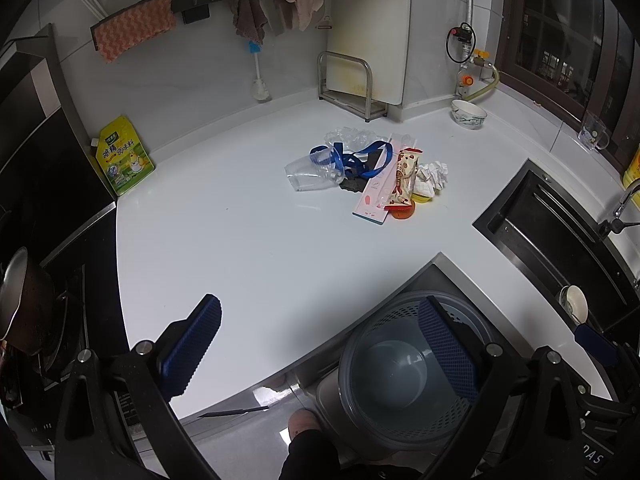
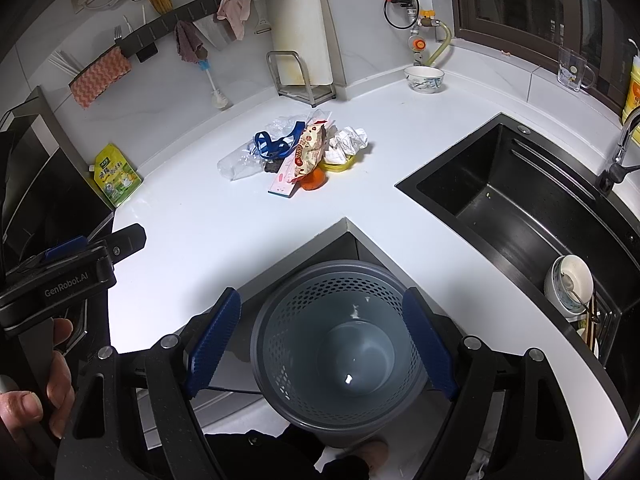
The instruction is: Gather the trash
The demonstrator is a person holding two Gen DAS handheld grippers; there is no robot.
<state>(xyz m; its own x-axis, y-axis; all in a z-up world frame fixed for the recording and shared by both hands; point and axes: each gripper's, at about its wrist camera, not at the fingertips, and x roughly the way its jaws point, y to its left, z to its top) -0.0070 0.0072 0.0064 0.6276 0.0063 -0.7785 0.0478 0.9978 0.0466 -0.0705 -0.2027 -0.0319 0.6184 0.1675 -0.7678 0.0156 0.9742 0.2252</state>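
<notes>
Trash (image 1: 370, 174) sat heaped in the middle of the white counter (image 1: 248, 248), well back from our tongs. We saw a clear plastic cup (image 1: 310, 176) on its side at the left of the heap, with a blue strap (image 1: 352, 158) looped over it. A long pink box (image 1: 378, 188) lay beside the strap, and a red-and-cream snack wrapper (image 1: 404, 178) rested across that box. Crumpled white paper (image 1: 432, 176) touched the wrapper's right side. Something orange (image 1: 403, 213) peeked out under the wrapper's near end.

Down below the counter's inner corner stood a grey perforated bin (image 2: 340, 344), and we saw nothing in it but a few white flecks.

Our left gripper (image 1: 320, 354) hung over the counter's edge, blue pads wide apart and holding nothing. Our right gripper (image 2: 322, 354) hovered above the bin, also spread wide with nothing between its pads. A hand (image 2: 38, 384) gripped the left tool's handle at the edge of the right camera's view.

Farther out, a black sink (image 2: 520, 196) lay to the right with a bowl (image 2: 570, 286) in it. Against the left side leaned a yellow-green pouch (image 1: 124, 156).
</notes>
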